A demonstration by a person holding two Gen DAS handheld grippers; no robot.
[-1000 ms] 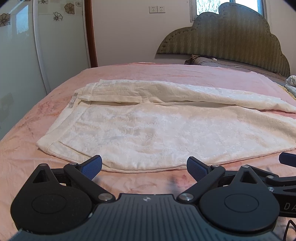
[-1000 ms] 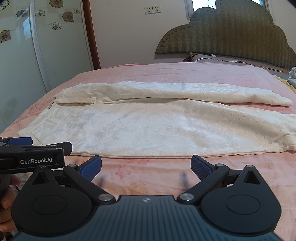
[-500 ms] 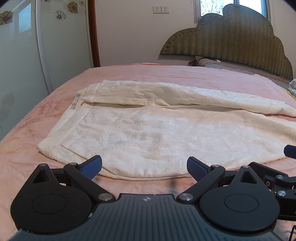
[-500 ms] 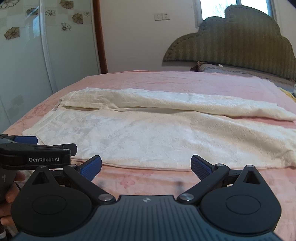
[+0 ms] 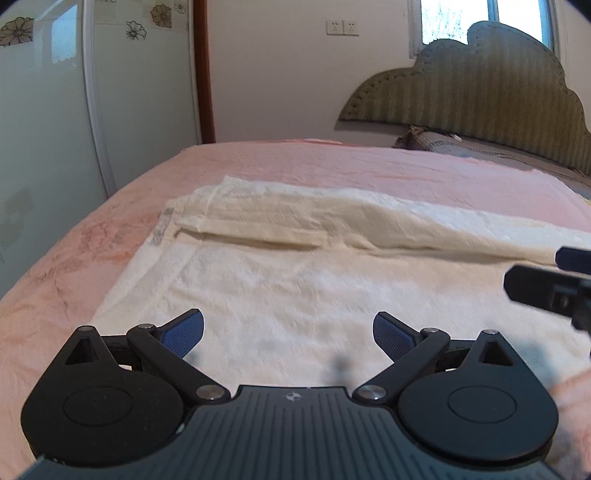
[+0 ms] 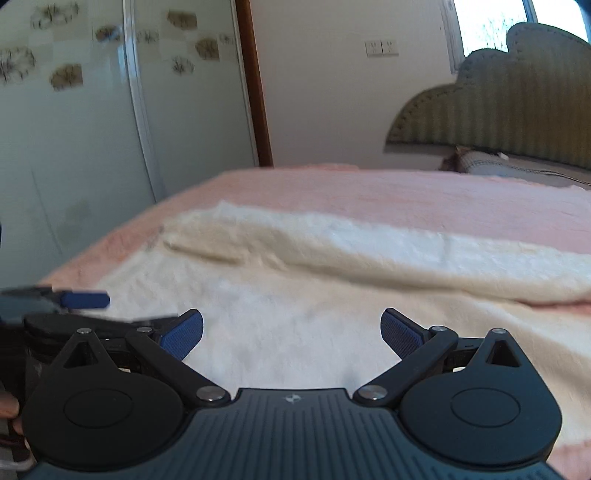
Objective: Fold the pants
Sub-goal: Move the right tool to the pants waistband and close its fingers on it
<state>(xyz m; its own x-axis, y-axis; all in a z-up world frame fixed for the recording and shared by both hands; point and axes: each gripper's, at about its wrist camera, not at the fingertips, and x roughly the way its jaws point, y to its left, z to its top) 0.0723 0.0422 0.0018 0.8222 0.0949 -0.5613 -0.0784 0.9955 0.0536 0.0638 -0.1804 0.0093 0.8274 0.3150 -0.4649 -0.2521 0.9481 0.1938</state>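
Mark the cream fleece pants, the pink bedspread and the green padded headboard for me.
cream fleece pants (image 5: 295,295), left wrist view, on the broad near panel.
pink bedspread (image 5: 369,166), left wrist view, on the bare stretch beyond the pants.
green padded headboard (image 6: 498,110), right wrist view, on its striped face.

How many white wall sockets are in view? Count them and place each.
2. White wall sockets sit side by side on the cream wall, left of the window: the left socket and the right socket. More may be hidden behind the green padded headboard.

Left gripper (image 5: 288,334) and right gripper (image 6: 291,334) side by side, jaws wide apart, holding nothing.
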